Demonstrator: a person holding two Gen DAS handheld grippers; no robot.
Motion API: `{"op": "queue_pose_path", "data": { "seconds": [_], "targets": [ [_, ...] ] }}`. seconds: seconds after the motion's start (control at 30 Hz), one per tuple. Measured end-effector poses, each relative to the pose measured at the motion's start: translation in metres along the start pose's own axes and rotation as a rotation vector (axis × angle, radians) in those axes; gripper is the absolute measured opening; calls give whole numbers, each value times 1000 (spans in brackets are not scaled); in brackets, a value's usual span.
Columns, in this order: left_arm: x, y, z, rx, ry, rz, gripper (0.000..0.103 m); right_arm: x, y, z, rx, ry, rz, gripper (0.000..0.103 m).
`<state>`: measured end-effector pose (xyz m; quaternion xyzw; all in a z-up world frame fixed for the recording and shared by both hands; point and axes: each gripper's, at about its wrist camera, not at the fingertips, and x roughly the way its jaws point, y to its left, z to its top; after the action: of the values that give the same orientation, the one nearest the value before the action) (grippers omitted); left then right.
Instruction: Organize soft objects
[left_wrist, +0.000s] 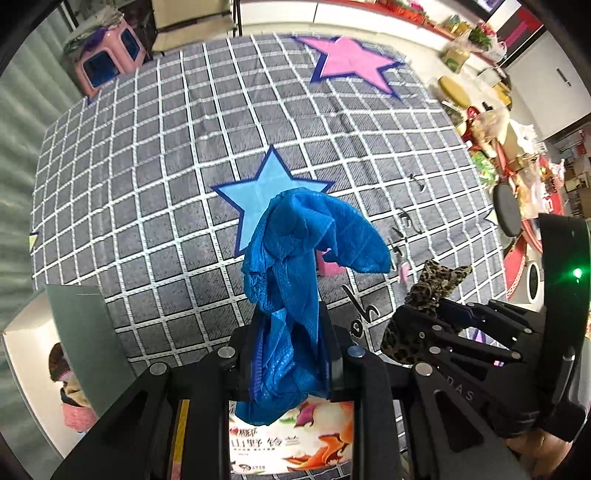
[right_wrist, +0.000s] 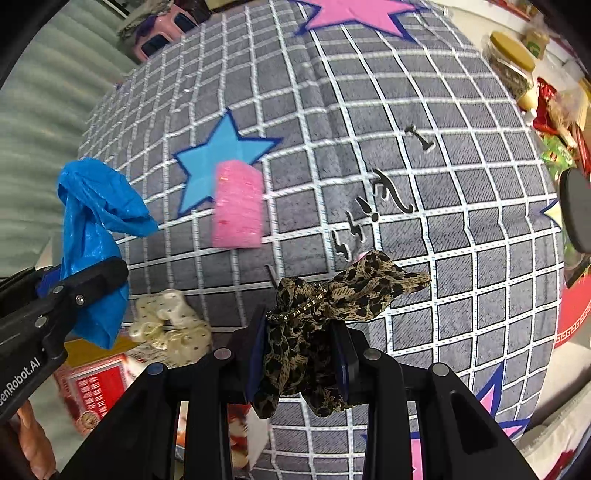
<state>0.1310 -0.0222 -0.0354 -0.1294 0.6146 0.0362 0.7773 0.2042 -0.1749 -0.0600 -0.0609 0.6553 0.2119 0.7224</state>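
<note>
I am holding two soft things clear of the bed at once, and the next move, as I judge it, turns on where they should go: a white box (left_wrist: 26, 354) with other soft items inside sits at about eight o'clock in my left wrist view, low and to the left, so my left hand is the nearer one. My left gripper (left_wrist: 291, 354) is pinching a blue shoe cover (left_wrist: 295, 258), jaws pressed together on its bunched middle, and its long axis is running up toward twelve o'clock with one flap drooping over toward two. My right gripper (right_wrist: 301, 354) is pinching a leopard scarf (right_wrist: 332, 295), the loose end trailing off toward two o'clock. Both grippers are pointing steeply down at the checked bedspread (right_wrist: 406, 92). In my right wrist view, a pink sponge (right_wrist: 238, 205) is lying on the blue star at about eleven o'clock, and a cream scrunchie (right_wrist: 170, 323) is lying near the bed's edge at about nine, just beside my left gripper's finger. Those two are not yet gathered. I am guessing the shoe cover goes first, swinging leftward.
</note>
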Motion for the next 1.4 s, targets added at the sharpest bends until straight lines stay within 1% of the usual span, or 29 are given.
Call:
{"op": "queue_pose_path", "data": {
  "seconds": [0.07, 0.1, 0.17, 0.2, 0.27, 0.3, 0.4, 0.6, 0.87, 1.0, 1.13, 1.4],
  "targets": [
    [-13, 1, -3, 3, -25, 2, 26, -7, 11, -5, 11, -20, 6, 33],
    [-21, 5, -4, 6, -44, 0, 26, -9, 19, -15, 17, -32, 8, 33],
    [-33, 5, -10, 12, -68, 10, 26, -19, 27, -13, 21, -51, 14, 33],
    [-37, 4, -11, 15, -78, 18, 26, -25, 30, -22, 21, -62, 19, 33],
    [-54, 9, -17, 16, -110, 26, 26, -38, 42, -23, 9, -83, 28, 33],
    [-61, 12, -19, 15, -125, 27, 26, -46, 42, -38, 5, -93, 32, 33],
    [-83, 24, -28, 4, -169, 45, 26, -64, 61, -42, -8, -126, 42, 33],
    [-121, 51, -46, -27, -227, 72, 26, -94, 88, -43, -34, -177, 60, 33],
    [-150, 74, -75, -29, -258, 89, 26, -124, 126, -57, -89, -209, 44, 33],
    [-160, 80, -88, -29, -267, 73, 26, -134, 134, -66, -79, -209, 60, 33],
    [-163, 81, -101, -11, -266, 66, 26, -142, 141, -77, -91, -224, 43, 33],
    [-163, 79, -134, 21, -246, 33, 26, -145, 149, -100, -87, -217, 31, 33]
  ]
}}
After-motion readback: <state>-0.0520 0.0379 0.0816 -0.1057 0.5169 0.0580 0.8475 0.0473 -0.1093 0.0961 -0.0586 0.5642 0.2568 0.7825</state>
